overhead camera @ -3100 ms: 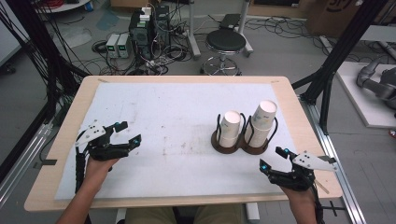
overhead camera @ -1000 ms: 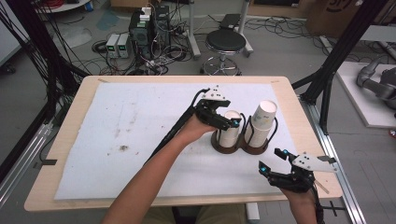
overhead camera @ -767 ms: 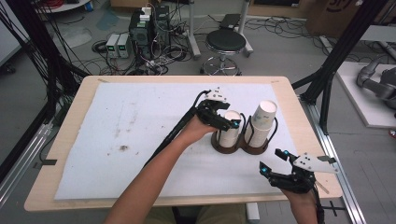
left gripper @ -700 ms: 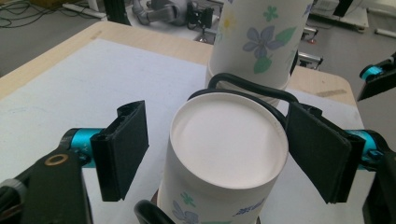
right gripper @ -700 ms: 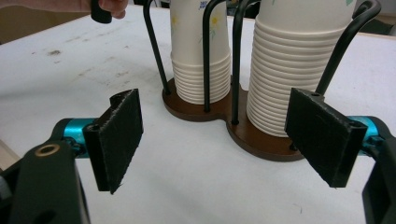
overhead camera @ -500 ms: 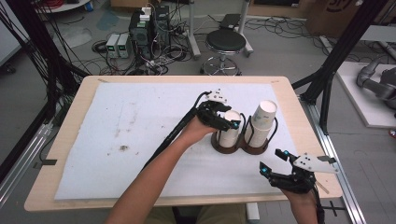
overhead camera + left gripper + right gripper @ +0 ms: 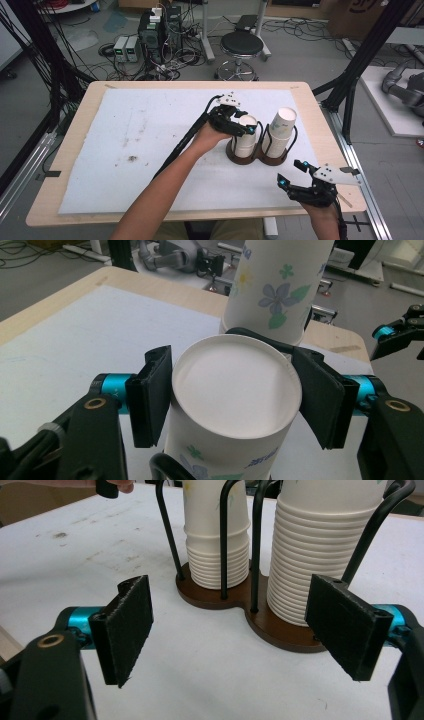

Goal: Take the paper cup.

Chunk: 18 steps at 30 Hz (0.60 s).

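A brown holder (image 7: 257,161) with black wire loops stands right of the table's middle and carries two stacks of flowered paper cups. My left gripper (image 7: 245,127) is at the top of the shorter left stack (image 7: 245,146). Its jaws have just been closing, and both pads (image 7: 152,395) now press the sides of the top cup (image 7: 235,385). The taller right stack (image 7: 275,285) rises just behind that cup. My right gripper (image 7: 289,173) rests open near the front right edge with nothing between its jaws (image 7: 235,630), facing the holder's base (image 7: 280,625).
The white mat (image 7: 140,145) covers most of the wooden table (image 7: 65,150). Behind the table stand a stool (image 7: 241,45) and electronics with cables on the floor. A black frame leg (image 7: 360,60) rises at the right.
My left gripper went from the front left of the table to the left stack, and its jaws have narrowed around the top cup. The right gripper has stayed put.
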Each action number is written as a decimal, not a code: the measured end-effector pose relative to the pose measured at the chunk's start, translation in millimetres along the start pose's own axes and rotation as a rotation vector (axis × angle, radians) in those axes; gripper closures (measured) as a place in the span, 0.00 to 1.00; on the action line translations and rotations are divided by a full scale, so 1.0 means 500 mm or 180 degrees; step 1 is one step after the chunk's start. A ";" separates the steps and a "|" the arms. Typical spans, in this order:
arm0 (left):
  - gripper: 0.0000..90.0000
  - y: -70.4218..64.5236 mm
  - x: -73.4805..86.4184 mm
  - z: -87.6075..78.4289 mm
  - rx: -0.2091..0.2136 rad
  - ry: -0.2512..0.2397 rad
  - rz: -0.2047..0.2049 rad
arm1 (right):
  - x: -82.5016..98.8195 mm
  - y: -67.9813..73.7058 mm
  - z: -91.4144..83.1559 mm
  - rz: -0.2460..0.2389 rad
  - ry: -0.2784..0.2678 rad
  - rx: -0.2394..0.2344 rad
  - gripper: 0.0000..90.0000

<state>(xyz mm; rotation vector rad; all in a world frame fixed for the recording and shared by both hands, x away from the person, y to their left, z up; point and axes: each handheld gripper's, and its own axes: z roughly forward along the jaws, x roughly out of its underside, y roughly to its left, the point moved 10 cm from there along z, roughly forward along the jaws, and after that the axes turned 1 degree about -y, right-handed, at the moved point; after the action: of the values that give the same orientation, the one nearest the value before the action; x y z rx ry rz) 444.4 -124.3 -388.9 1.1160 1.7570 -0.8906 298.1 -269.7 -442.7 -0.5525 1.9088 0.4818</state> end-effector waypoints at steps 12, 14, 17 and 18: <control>0.40 0.001 -0.054 -0.047 -0.0046 -0.0389 -0.0165 | -0.001 0.005 0.003 -0.0017 0.0005 -0.0015 0.22; 0.40 0.001 -0.068 -0.059 -0.0028 -0.0519 -0.0205 | -0.001 0.005 0.003 -0.0007 0.0002 -0.0012 0.22; 0.40 0.001 -0.075 -0.066 -0.0004 -0.0570 -0.0220 | 0.000 0.005 0.003 -0.0016 0.0011 -0.0012 0.22; 0.40 0.001 -0.083 -0.073 0.0011 -0.0631 -0.0242 | 0.001 0.005 0.003 -0.0015 0.0012 -0.0012 0.22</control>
<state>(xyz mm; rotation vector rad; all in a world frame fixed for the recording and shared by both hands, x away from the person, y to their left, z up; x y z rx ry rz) 444.6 -105.7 -336.9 0.9345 1.6432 -1.0150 297.6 -266.8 -443.3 -0.5608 1.9101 0.4818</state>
